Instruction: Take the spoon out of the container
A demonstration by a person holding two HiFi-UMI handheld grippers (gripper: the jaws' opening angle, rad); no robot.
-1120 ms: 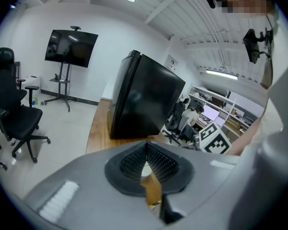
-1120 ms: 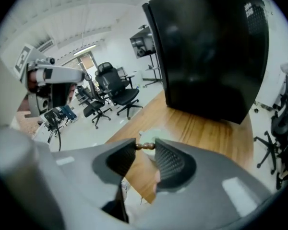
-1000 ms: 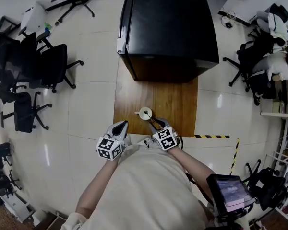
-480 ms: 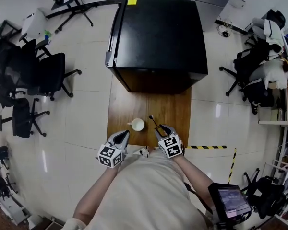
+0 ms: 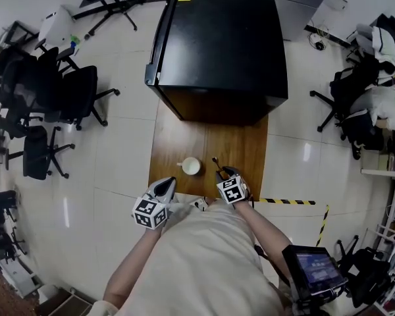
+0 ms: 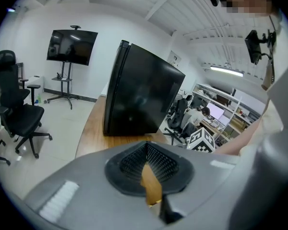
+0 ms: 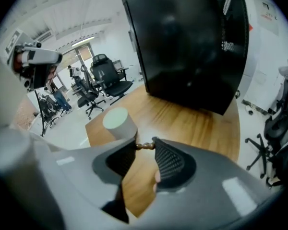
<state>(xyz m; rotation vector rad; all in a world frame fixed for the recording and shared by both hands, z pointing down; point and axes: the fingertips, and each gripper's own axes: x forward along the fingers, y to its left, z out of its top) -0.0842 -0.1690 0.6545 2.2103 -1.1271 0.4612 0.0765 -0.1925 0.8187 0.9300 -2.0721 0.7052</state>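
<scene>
The left gripper [image 6: 146, 145] has its ribbed black jaws drawn together at the tips, with nothing between them and only a wedge of wood showing below. The right gripper [image 7: 145, 147] has its jaws partly apart and pressed on the thin, brown, beaded wooden spoon [image 7: 144, 146], whose handle lies crosswise between the tips.

The short white cylindrical container [image 5: 191, 166] stands on the brown wooden table [image 5: 178, 137], near its front edge and between the two grippers. The spoon is outside it, just to its right. The large black cabinet [image 5: 217, 38] covers the far end of the table.

Only the right gripper view shows the beaded handle caught in the jaws. From the head view the spoon is a dark sliver pointing away from the right gripper. The left gripper view shows neither container nor spoon.

A second ago the right gripper was at the container, with the spoon reaching into it. Now the spoon is clear of the rim and off to the right.
</scene>
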